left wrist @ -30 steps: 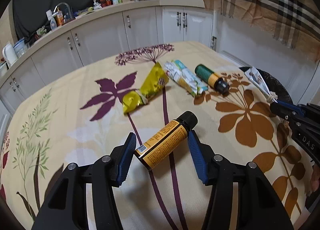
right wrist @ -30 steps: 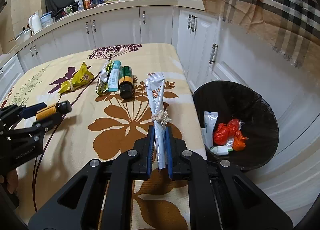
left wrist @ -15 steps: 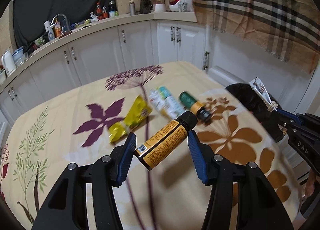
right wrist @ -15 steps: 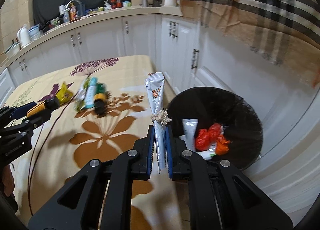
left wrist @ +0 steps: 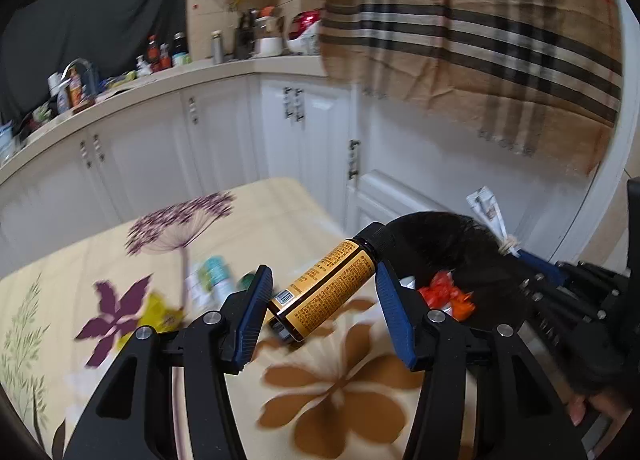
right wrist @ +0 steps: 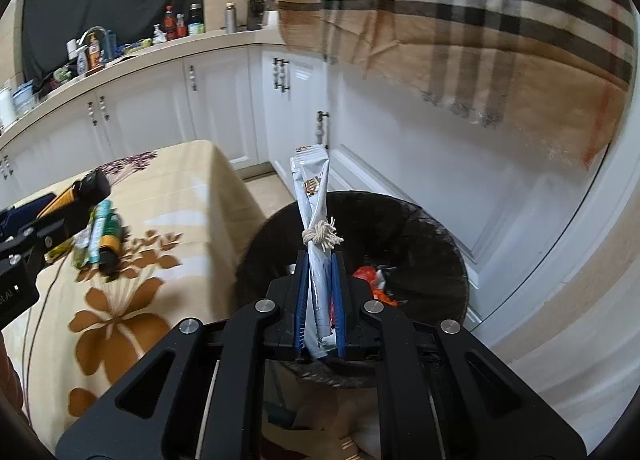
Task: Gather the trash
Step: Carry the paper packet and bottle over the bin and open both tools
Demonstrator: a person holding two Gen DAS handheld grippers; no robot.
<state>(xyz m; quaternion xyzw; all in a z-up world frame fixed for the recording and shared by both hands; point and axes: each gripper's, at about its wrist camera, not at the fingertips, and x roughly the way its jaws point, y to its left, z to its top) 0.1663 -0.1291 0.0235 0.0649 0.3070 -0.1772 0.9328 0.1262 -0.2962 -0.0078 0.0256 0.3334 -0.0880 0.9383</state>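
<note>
My left gripper [left wrist: 324, 292] is shut on an orange-labelled bottle with a black cap [left wrist: 326, 290] and holds it in the air above the table's right end. My right gripper [right wrist: 319, 288] is shut on a bundle of white sachets tied with string [right wrist: 315, 216], held over the black bin [right wrist: 440, 244]. The bin also shows in the left wrist view [left wrist: 460, 236], with red wrappers [left wrist: 444, 292] inside. On the table lie a green bottle [right wrist: 110, 236], a teal-and-white packet [right wrist: 96, 232] and a yellow wrapper [left wrist: 160, 314].
The table [right wrist: 180, 188] has a cream cloth with brown and purple flowers. White cabinets [right wrist: 224, 100] and a cluttered counter [right wrist: 120, 48] stand behind. A plaid cloth [right wrist: 480, 20] hangs at the right. The bin stands on the floor by the table's right end.
Both grippers have swung to the right with their loads. The sachet bundle has gone from above the table to above the bin. The bottle has come close to the bin.
</note>
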